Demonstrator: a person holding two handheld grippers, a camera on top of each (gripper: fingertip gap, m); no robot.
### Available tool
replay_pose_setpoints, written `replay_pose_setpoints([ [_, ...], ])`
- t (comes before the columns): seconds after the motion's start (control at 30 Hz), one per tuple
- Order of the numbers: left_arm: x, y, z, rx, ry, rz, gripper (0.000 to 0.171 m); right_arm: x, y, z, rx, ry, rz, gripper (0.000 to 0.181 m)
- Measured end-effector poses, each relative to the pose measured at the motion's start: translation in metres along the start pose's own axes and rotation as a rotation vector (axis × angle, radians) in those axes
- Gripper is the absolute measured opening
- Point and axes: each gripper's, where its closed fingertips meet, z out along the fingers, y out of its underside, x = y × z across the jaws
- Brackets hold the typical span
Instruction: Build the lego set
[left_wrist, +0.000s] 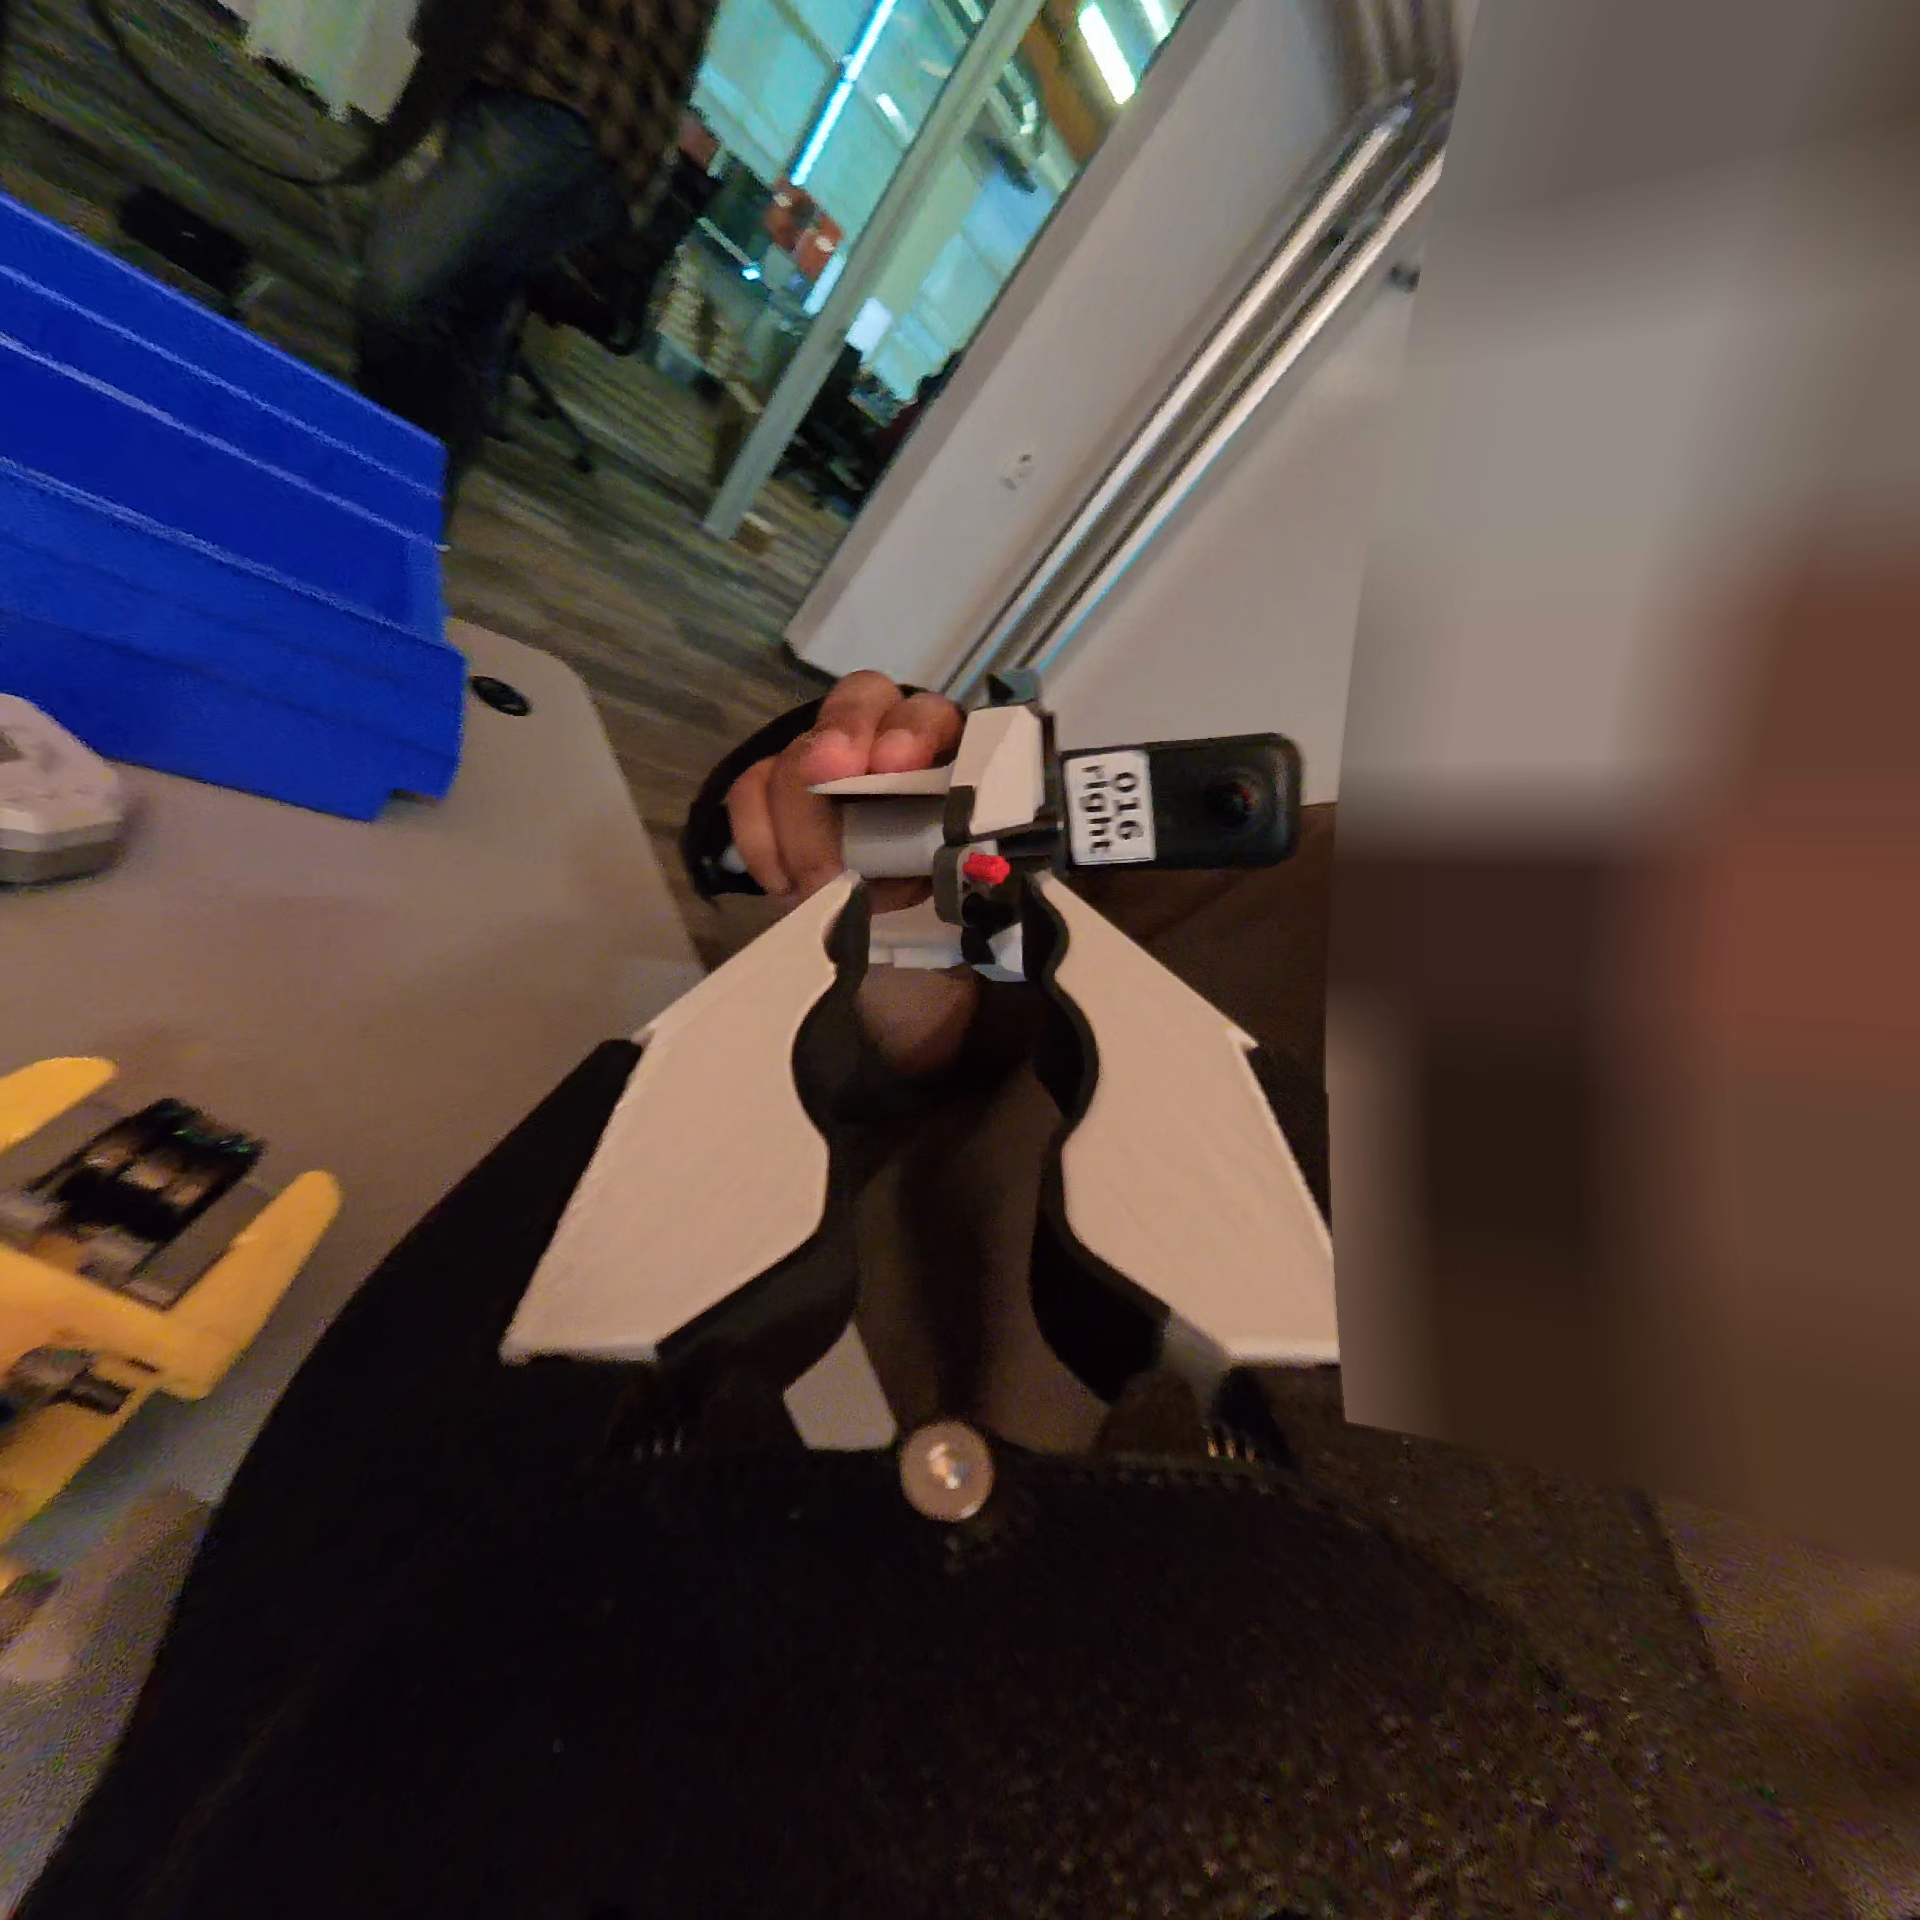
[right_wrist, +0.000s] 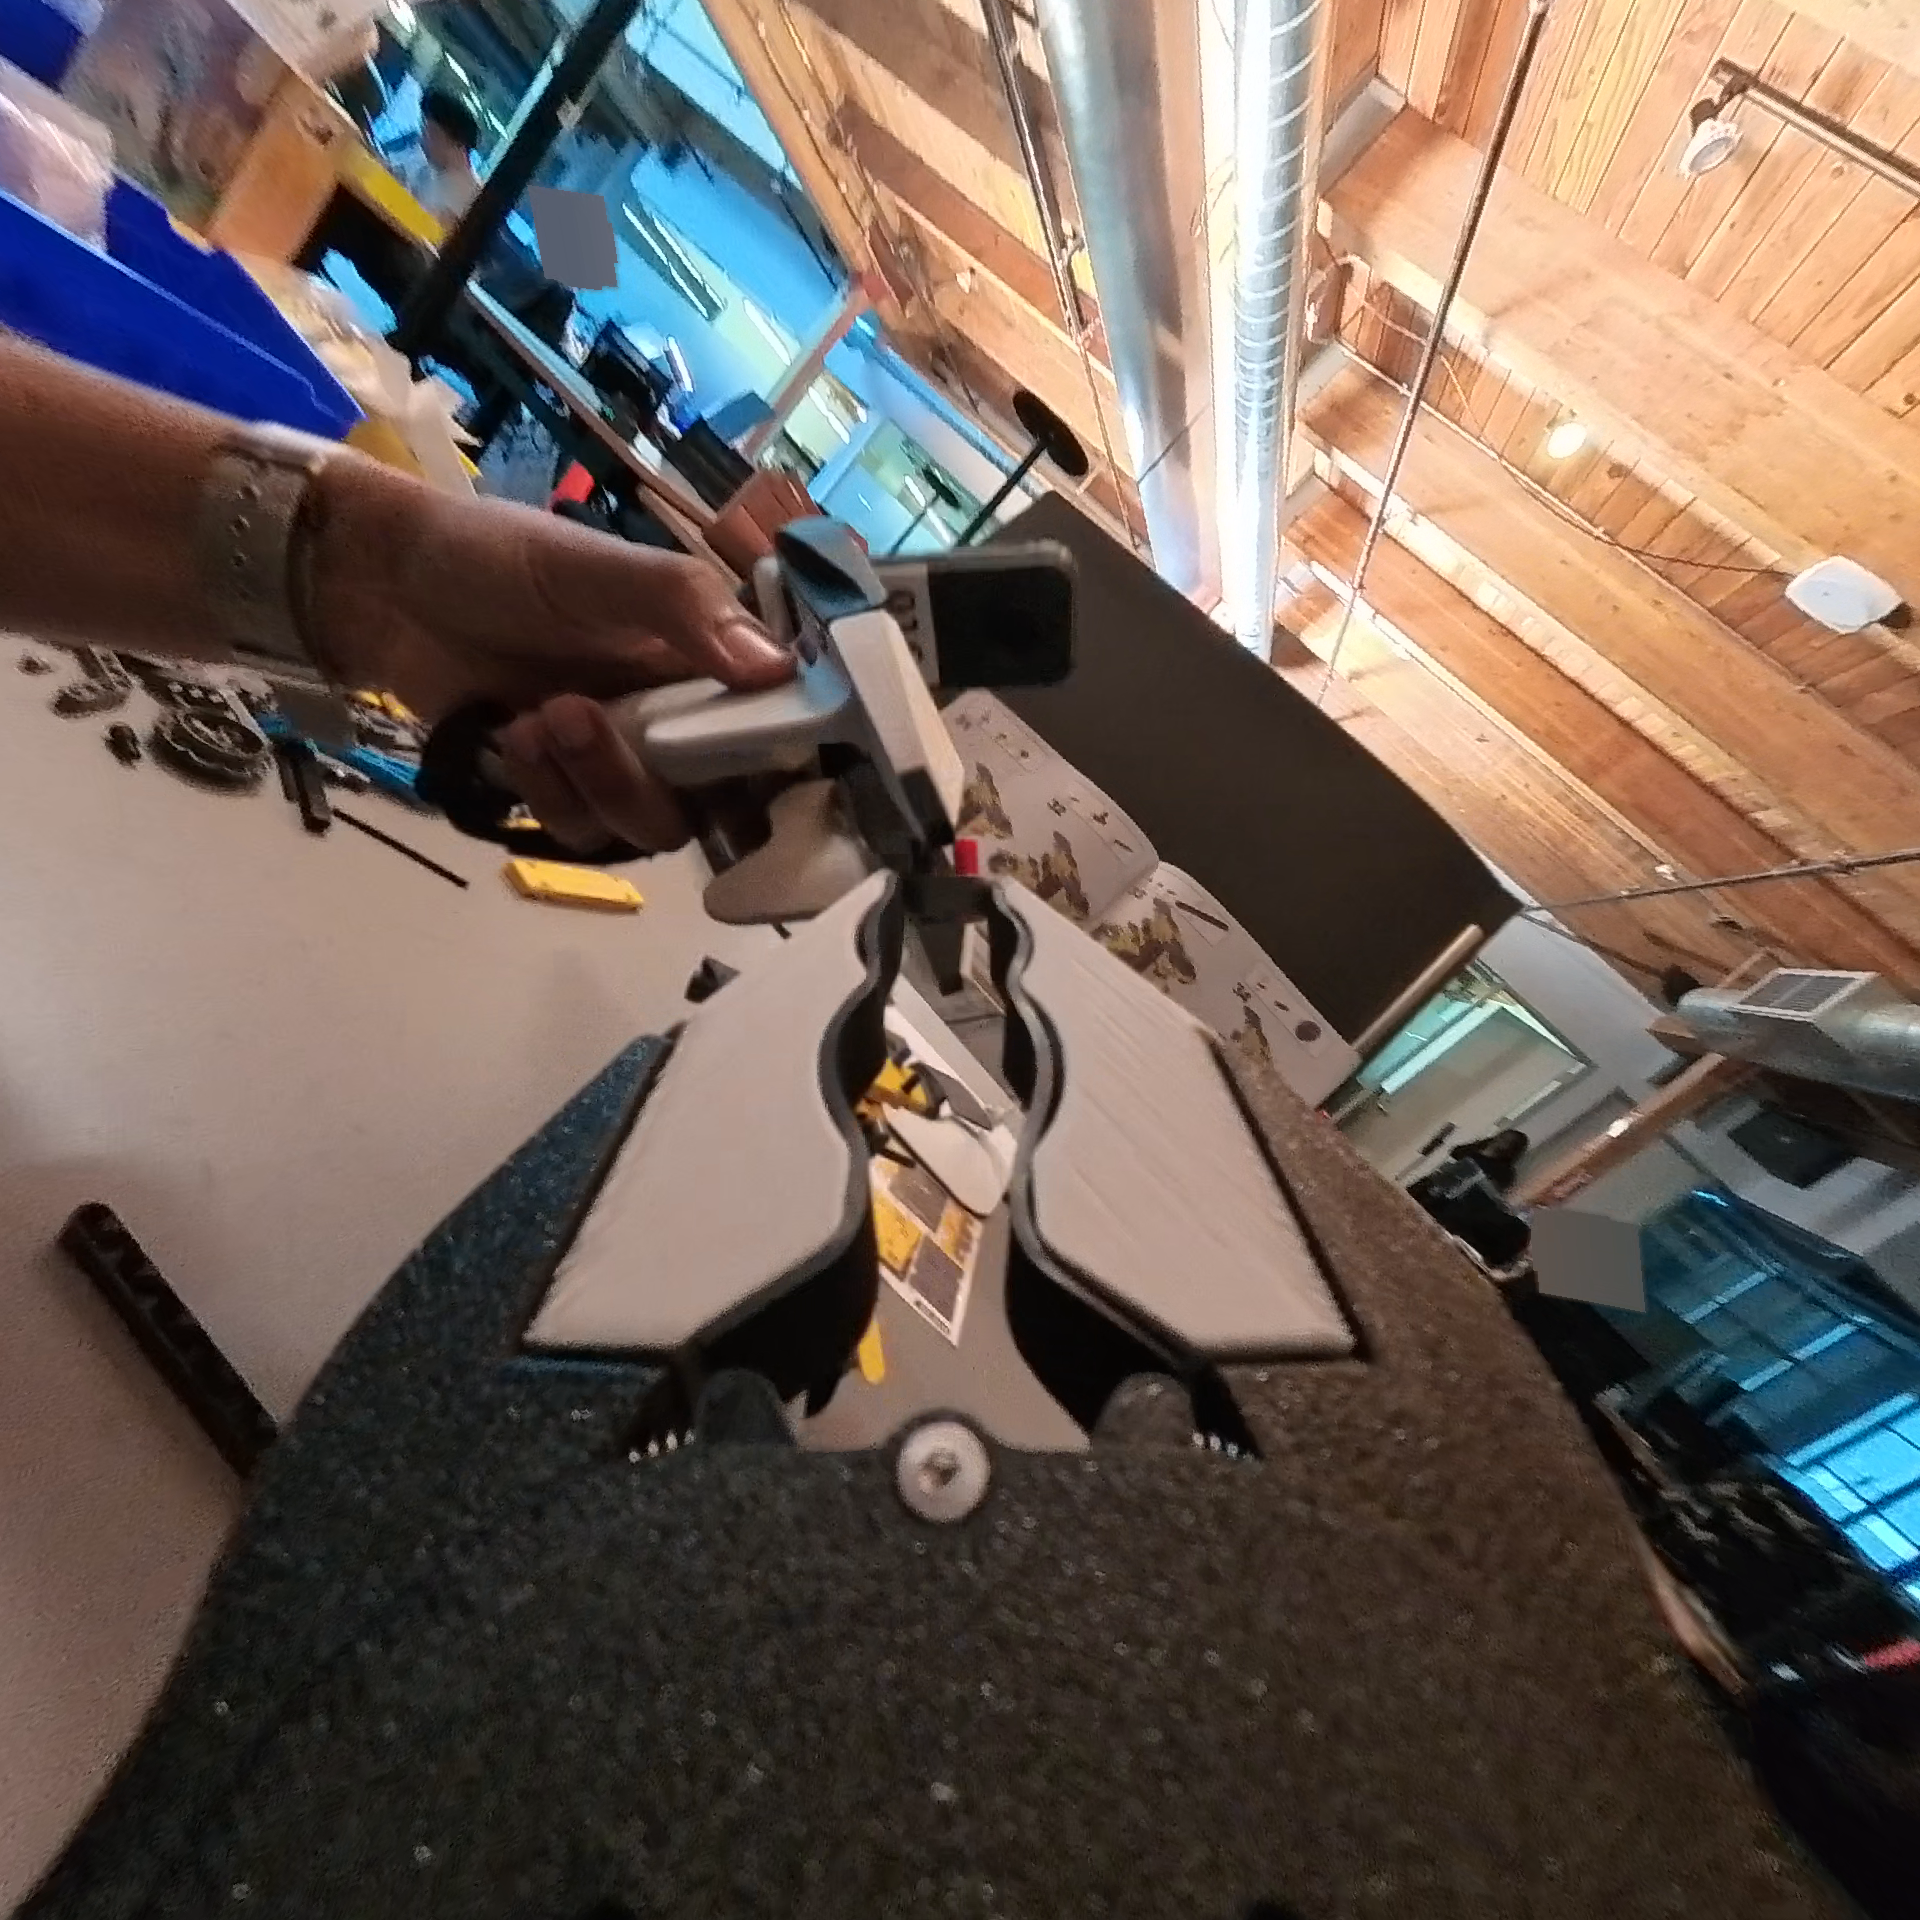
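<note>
Grippers are held raised and facing each other above the desk (right_wrist: 260, 987): the left gripper (left_wrist: 940, 883) is spread and empty, as is the right gripper (right_wrist: 940, 894). Yellow parts (left_wrist: 135, 1278) lie below-left of the left gripper.

Left wrist view, approx 12 o'clock from my fingers: white label (left_wrist: 1110, 808) w/ black print on a black camera (left_wrist: 1226, 805). Right wrist view, 12 o'clock: another white label (right_wrist: 906, 615), mostly hidden. At 1 o'clock, open instruction booklet (right_wrist: 1070, 831); print too small to read. Centre: yellow-black printed sheet (right_wrist: 920, 1242), illegible.
</note>
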Motion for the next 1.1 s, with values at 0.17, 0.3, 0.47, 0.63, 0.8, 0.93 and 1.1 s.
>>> replay_pose_setpoints([
  [0.17,-0.006,0.001,0.001,-0.024,-0.131,0.131,0.001,0.003,0.009,0.002,-0.052,0.018,-0.023,0.015],
  [0.3,-0.004,0.000,0.001,-0.031,-0.145,0.171,0.001,0.003,0.007,0.001,-0.013,-0.016,0.094,0.016],
  [0.47,0.017,-0.002,0.002,-0.012,-0.033,0.237,0.001,0.008,-0.006,-0.005,0.128,-0.171,0.541,0.026],
  [0.63,0.016,0.003,0.003,-0.048,-0.066,0.321,0.001,0.009,-0.014,-0.011,0.273,-0.339,0.971,0.022],
  [0.8,0.014,0.005,0.005,-0.058,-0.078,0.330,0.001,0.003,-0.010,-0.010,0.251,-0.371,0.997,0.008],
  [0.93,0.011,0.005,0.005,-0.064,-0.087,0.313,0.001,0.003,-0.007,-0.010,0.221,-0.360,0.948,0.007],
  [1.1,0.005,0.006,0.005,-0.064,-0.112,0.313,0.014,0.013,-0.004,-0.012,0.232,-0.319,0.975,0.007],
])
